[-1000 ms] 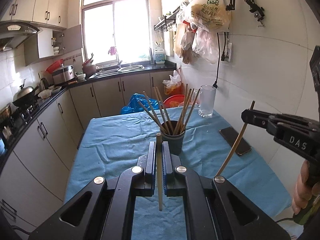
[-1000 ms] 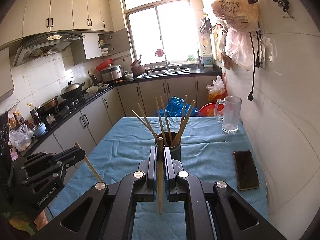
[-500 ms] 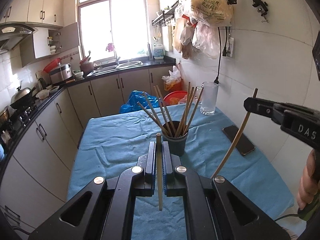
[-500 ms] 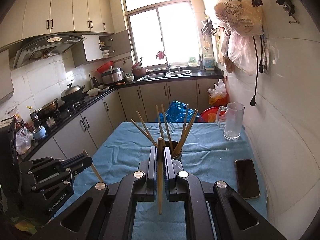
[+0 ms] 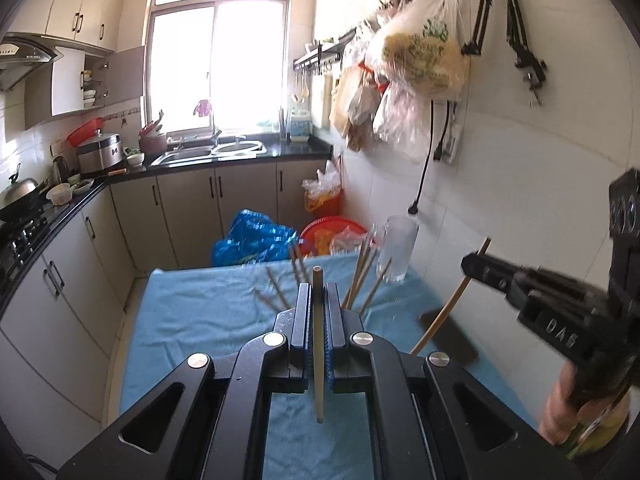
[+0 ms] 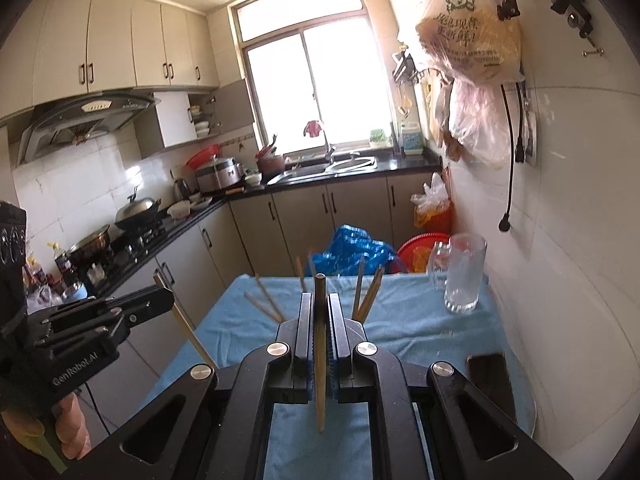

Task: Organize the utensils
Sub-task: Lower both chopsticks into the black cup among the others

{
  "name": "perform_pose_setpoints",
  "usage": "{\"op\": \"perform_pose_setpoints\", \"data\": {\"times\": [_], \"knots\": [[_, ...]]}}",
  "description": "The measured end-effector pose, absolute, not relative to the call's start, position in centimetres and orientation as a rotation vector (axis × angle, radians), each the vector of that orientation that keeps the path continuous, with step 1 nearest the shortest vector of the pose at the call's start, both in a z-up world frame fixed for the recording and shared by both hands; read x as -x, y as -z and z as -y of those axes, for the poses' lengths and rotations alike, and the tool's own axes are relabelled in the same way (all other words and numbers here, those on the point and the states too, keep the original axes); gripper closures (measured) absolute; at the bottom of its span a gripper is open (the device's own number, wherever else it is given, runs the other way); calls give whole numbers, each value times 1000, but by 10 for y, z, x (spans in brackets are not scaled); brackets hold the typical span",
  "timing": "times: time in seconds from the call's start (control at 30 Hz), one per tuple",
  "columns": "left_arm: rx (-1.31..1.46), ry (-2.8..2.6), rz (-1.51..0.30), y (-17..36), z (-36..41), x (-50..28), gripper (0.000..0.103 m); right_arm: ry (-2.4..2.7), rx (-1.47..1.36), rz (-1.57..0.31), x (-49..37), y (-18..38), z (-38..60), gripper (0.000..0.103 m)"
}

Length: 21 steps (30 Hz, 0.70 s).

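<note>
My left gripper (image 5: pixel 318 288) is shut on a single wooden chopstick (image 5: pixel 318 344) that stands upright between its pads. My right gripper (image 6: pixel 319 298) is likewise shut on a chopstick (image 6: pixel 319 356). Both hover above the table with the blue cloth (image 5: pixel 200 312). The holder cup is hidden behind the fingers; only its several chopsticks (image 5: pixel 362 276) fan out above them, and the same chopsticks (image 6: pixel 370 292) show in the right wrist view. In the left wrist view the right gripper (image 5: pixel 472 264) enters from the right with its slanted chopstick (image 5: pixel 448 312). The left gripper (image 6: pixel 160 300) shows at the left of the right wrist view.
A glass mug (image 6: pixel 464 276) stands at the table's far right corner. A dark phone (image 6: pixel 490 376) lies near the right wall. Bags hang on the wall (image 5: pixel 420 60). Cabinets and a counter (image 6: pixel 180 220) run along the left, with a blue bag (image 5: pixel 252 240) on the floor beyond the table.
Both grippers have risen and drawn back, each still clamping its chopstick. The holder cup, visible before, now sits hidden behind the fingers.
</note>
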<state>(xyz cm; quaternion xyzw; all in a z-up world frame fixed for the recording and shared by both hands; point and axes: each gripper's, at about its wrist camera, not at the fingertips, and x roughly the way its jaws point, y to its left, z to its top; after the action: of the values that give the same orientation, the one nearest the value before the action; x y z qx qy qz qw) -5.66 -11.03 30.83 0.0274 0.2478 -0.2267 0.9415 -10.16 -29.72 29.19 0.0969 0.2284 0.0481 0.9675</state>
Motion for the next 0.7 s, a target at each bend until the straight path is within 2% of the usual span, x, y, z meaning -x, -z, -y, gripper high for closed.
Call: {"op": "perform_pose_setpoints", "data": {"times": [0.3,0.7], "knots": [[-1,446,-410,-338,126,8,98,-85,-233,-397,55,-312,305,97],[14,460,-458,-305,147,-50,98,-55,-264,-406,7,-283,309,97]]}}
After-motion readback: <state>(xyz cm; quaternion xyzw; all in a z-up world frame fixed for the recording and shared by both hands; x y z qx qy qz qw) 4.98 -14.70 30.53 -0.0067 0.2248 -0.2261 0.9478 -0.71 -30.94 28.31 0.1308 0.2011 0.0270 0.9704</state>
